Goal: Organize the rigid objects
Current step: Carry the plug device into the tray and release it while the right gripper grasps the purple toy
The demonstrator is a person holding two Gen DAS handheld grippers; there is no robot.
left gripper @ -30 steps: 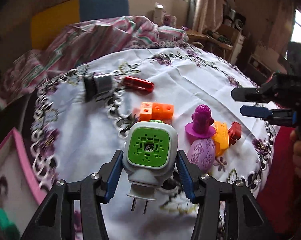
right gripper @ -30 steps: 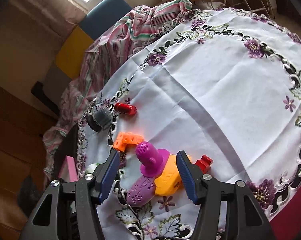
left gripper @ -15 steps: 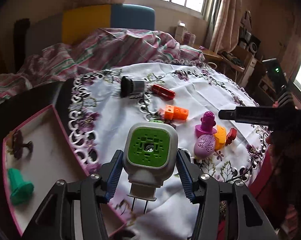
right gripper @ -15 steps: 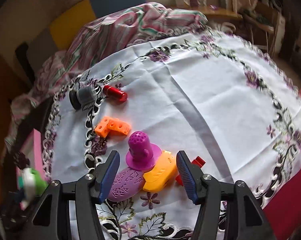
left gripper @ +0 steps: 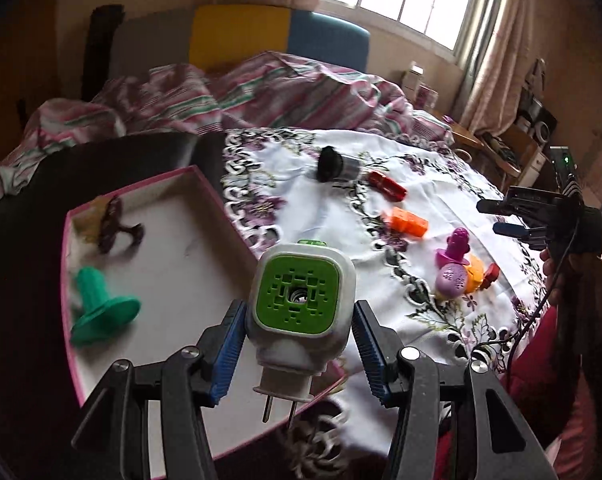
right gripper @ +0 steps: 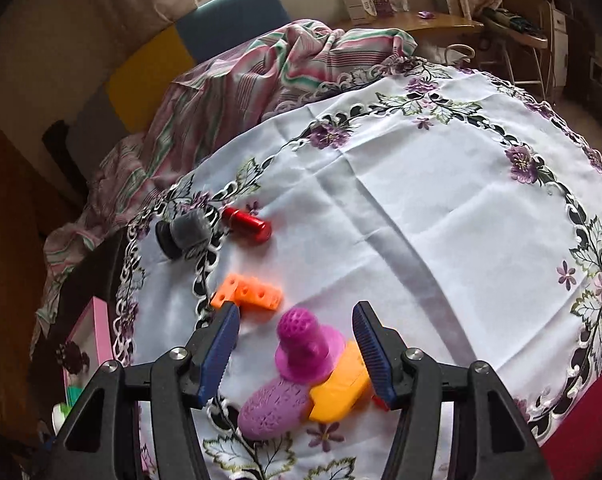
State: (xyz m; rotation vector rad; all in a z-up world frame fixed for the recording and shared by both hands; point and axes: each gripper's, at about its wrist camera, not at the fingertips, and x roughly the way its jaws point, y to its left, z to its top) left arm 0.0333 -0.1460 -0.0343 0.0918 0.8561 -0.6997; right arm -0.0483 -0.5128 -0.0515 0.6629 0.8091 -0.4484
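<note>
1. While it hangs above the near corner of the pink-rimmed shallow white box (left gripper: 149,184), the left tool (left gripper: 299,340) grips a white plug-in device with a green perforated face (left gripper: 301,300) between its blue pads, prongs pointing down.
2. Inside the box lie a green plastic flanged peg (left gripper: 97,308) and a dark brown figure (left gripper: 115,224), well apart from each other.
3. The right tool (right gripper: 297,350) is spread wide and grips nothing; it hovers over a cluster on the white floral-embroidered tabletop (right gripper: 441,208).
4. In that cluster a magenta flanged peg with a dotted dome (right gripper: 307,344) touches a lilac perforated egg-shaped piece (right gripper: 273,408) and an orange-yellow plastic piece (right gripper: 341,384).
5. Farther off on the cloth sit an orange holed building block (right gripper: 249,294), a glossy red cylinder (right gripper: 247,224) and a grey-and-black cylindrical cap (right gripper: 183,234).
6. A striped pink blanket (right gripper: 241,76) lies beyond the tabletop.
</note>
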